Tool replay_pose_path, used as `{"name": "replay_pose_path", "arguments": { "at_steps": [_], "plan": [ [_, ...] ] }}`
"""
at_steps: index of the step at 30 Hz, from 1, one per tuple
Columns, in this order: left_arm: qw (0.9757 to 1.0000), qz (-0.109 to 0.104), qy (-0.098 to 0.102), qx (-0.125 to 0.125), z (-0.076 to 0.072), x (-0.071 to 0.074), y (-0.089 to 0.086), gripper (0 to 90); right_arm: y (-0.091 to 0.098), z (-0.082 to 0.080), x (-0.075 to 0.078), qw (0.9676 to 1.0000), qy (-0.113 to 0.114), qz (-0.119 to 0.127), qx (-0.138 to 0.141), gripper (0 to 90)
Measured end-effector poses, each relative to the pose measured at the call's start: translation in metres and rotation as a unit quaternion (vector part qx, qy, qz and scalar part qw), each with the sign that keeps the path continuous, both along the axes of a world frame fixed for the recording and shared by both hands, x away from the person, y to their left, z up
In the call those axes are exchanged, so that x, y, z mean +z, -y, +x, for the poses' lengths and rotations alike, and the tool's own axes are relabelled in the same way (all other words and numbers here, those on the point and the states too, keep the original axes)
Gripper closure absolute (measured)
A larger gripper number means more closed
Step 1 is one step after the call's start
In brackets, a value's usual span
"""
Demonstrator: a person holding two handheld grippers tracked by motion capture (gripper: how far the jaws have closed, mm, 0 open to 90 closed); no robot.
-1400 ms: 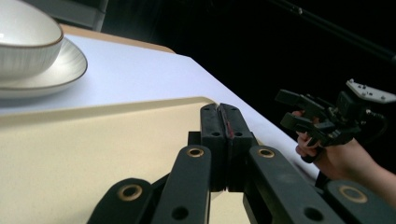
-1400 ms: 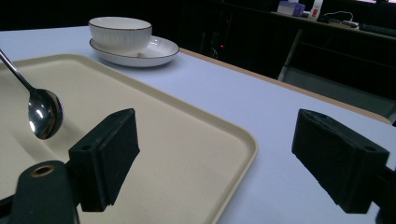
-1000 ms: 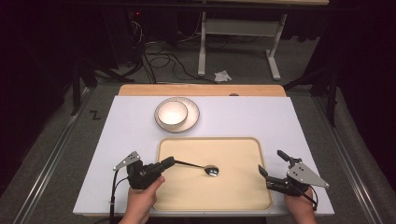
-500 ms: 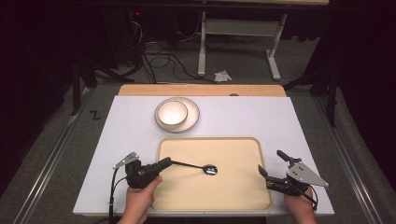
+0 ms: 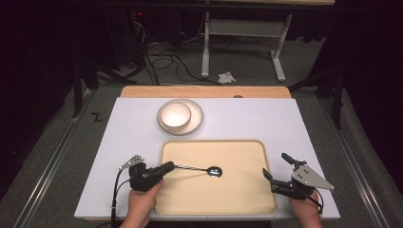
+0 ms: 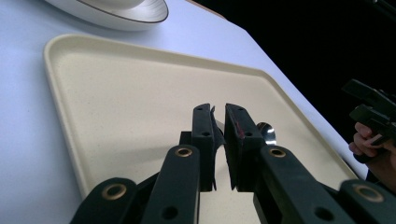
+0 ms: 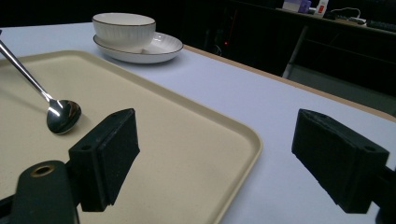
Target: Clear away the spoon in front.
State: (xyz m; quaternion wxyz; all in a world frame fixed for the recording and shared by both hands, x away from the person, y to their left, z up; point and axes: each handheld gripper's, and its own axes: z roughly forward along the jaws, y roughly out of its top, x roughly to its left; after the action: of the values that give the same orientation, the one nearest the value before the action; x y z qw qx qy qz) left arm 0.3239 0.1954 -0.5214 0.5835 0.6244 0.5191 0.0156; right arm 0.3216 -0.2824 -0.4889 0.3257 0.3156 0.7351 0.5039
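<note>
Gripping the thin handle of a metal spoon (image 5: 197,168), the left gripper (image 5: 167,166) is lying low over the left edge of the beige tray (image 5: 237,199), held by the person's left hand (image 5: 141,204). Its jaws have just been easing apart a little, yet in the left gripper view they are standing nearly together with the handle between the pads (image 6: 204,140), which are touching it. The spoon is reaching rightward from the jaws, its bowl (image 5: 214,172) resting on the tray near the middle.

Farther back on the white table (image 5: 294,123), beyond the tray's far rim, a white bowl (image 5: 174,115) is sitting on a ribbed plate (image 5: 196,119), well apart from the spoon.

At the right, the right gripper (image 5: 276,173) is hovering just off the tray's right edge in the person's right hand (image 5: 306,211). In the right gripper view its two black pads (image 7: 109,154) are standing wide apart, with nothing between them, the tray's corner and bare table showing in the gap.
</note>
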Motion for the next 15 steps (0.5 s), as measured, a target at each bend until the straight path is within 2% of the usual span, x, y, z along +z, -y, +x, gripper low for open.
{"name": "replay_pose_path", "arguments": {
  "at_steps": [9, 15],
  "plan": [
    [0.9998, 0.014, -0.016, -0.002, 0.0018, -0.0029, 0.0012, 79.0, 0.0001, 0.0003, -0.0001, 1.0000, 0.002, -0.002, 0.002, 15.5],
    [0.9995, 0.025, -0.018, 0.000, 0.0020, -0.0026, 0.0027, 73.6, 0.0001, 0.0002, -0.0001, 1.0000, 0.002, -0.004, 0.003, 15.9]
  ]
}}
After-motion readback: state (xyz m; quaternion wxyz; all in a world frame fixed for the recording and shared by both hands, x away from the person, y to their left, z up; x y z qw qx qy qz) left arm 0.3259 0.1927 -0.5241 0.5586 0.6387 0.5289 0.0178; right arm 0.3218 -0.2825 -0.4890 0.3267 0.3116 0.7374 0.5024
